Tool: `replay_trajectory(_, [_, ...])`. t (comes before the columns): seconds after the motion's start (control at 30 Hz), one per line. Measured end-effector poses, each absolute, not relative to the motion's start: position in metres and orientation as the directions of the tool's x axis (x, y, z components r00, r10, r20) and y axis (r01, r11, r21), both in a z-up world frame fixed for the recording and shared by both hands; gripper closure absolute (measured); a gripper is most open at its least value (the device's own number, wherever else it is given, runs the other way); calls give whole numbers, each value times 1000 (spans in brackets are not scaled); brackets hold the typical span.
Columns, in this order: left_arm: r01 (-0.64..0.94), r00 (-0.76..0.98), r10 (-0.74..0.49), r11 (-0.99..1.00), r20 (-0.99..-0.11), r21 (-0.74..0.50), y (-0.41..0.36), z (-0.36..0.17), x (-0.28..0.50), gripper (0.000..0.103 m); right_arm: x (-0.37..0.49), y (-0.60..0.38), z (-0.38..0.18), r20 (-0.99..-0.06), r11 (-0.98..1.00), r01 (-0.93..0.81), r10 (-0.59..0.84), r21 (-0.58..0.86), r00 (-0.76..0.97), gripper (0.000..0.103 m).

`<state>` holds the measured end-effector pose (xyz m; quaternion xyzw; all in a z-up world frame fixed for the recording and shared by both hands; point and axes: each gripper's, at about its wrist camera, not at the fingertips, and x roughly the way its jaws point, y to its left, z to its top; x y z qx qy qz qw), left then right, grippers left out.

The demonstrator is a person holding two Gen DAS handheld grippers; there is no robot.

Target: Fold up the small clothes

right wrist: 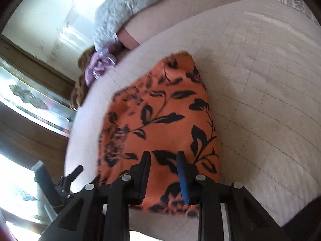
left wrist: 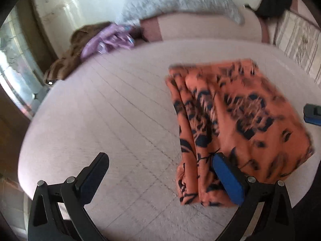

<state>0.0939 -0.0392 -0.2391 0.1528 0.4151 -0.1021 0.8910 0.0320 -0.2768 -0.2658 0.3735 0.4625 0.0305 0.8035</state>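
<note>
An orange garment with a dark floral print (left wrist: 230, 120) lies folded on the pale pink bed (left wrist: 120, 110). My left gripper (left wrist: 160, 160) is open wide at the garment's near left corner; its blue right finger (left wrist: 226, 176) lies over the cloth edge and its left finger (left wrist: 94, 172) is over bare sheet. In the right wrist view the garment (right wrist: 160, 110) fills the middle. My right gripper (right wrist: 163, 160) hovers over its near edge with the jaws partly open and nothing between them. A tip of the right gripper (left wrist: 312, 114) shows at the right edge of the left wrist view.
A purple garment (left wrist: 108, 40) and a brown one (left wrist: 66, 60) lie piled at the bed's far left corner. A grey fluffy pillow (left wrist: 180, 2) lies at the head of the bed. A black item (left wrist: 274, 0) sits far right. A window (right wrist: 30, 96) is at left.
</note>
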Motion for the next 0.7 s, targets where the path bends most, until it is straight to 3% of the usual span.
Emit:
replay_trajectory(0.23, [218, 731, -6, 950, -682, 224, -45, -171, 63, 0, -7, -268, -190, -681, 835, 206, 246, 510, 690, 70])
replay_trajectory(0.3, [191, 759, 0, 956, -651, 222, -47, -153, 60, 0, -21, -266, -173, -678, 867, 195, 199, 458, 708, 63])
replay_trajectory(0.33, [184, 769, -3, 959, -639, 217, -47, -146, 56, 0, -27, -262, -164, -673, 885, 185, 175, 428, 719, 52])
replay_trajectory(0.37, [171, 783, -3, 963, -622, 210, -46, -136, 51, 0, -32, -260, -159, -667, 893, 180, 162, 413, 727, 46])
replay_trajectory(0.7, [142, 845, -16, 971, -535, 194, -42, -93, 31, 0, -66, -239, -125, -624, 946, 143, 76, 293, 778, 46])
